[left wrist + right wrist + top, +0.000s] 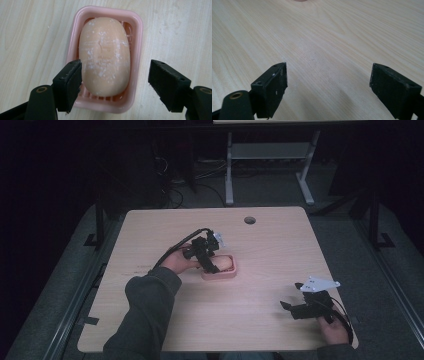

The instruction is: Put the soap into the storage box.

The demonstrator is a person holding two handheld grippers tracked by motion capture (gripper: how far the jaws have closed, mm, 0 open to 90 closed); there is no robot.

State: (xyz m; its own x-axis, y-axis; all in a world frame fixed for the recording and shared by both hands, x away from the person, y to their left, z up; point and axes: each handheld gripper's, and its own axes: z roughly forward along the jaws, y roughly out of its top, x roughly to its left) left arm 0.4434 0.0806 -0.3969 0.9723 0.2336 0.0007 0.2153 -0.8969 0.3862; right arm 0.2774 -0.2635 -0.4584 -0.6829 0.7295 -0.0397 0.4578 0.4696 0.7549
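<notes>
The left gripper (115,82) stands spread over the soap (105,55) in its pink dish (136,27), hiding the dish's near rim; the right gripper (328,87) is spread over pale wooden surface (270,250); the room behind lies dark.

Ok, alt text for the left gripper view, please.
A peach soap bar lies in a pink soap dish on a pale wooden table, seen from above. The left tongs straddle it, open, with a gap at the right pad.
</notes>
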